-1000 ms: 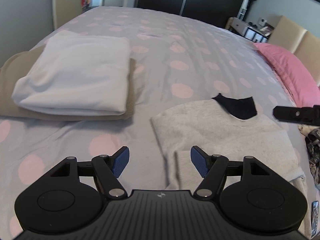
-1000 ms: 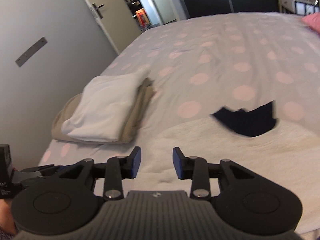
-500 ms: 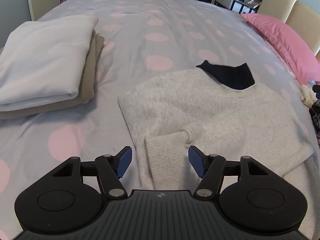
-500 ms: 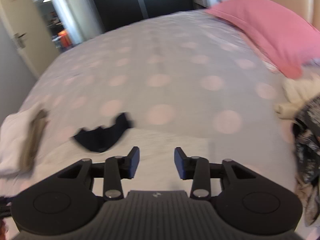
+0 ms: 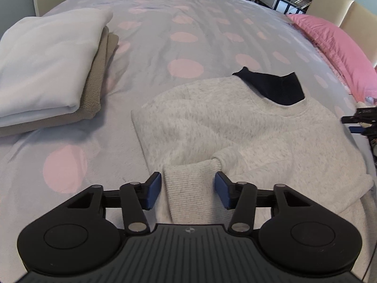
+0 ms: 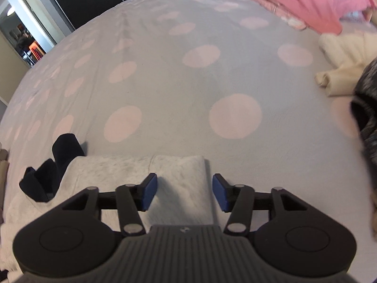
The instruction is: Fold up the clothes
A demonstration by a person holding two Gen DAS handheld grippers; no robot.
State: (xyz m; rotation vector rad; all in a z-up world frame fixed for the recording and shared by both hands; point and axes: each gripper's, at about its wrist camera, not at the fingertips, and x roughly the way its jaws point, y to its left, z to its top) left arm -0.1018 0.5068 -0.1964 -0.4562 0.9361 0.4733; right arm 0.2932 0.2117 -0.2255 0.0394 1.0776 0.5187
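Note:
A light grey sweater point(image 5: 223, 129) lies flat on the dotted bedspread point(image 5: 186, 35), with a dark navy collar piece point(image 5: 275, 87) at its neck. Its sleeve is folded across the body. My left gripper point(image 5: 188, 189) hovers low over the ribbed cuff point(image 5: 188, 188). Its jaws are closing, with the cuff between the blue pads and a gap on each side. My right gripper point(image 6: 185, 194) is open over the sweater's point(image 6: 179, 165) far right corner, fabric lying below the pads. The navy piece point(image 6: 47, 179) is at its left. The right gripper point(image 5: 360, 120) also shows at the left view's right edge.
A folded white garment on a folded beige one point(image 5: 47, 59) sits at the left of the bed. A pink pillow point(image 5: 334, 47) lies by the beige headboard. Loose cream clothes point(image 6: 341, 66) and a dark mottled garment point(image 6: 367, 108) are piled at the right.
The left gripper came down toward the sweater's cuff and its jaws narrowed. The right gripper swung from the sweater's left side across to its right corner and sank lower, jaws slightly wider.

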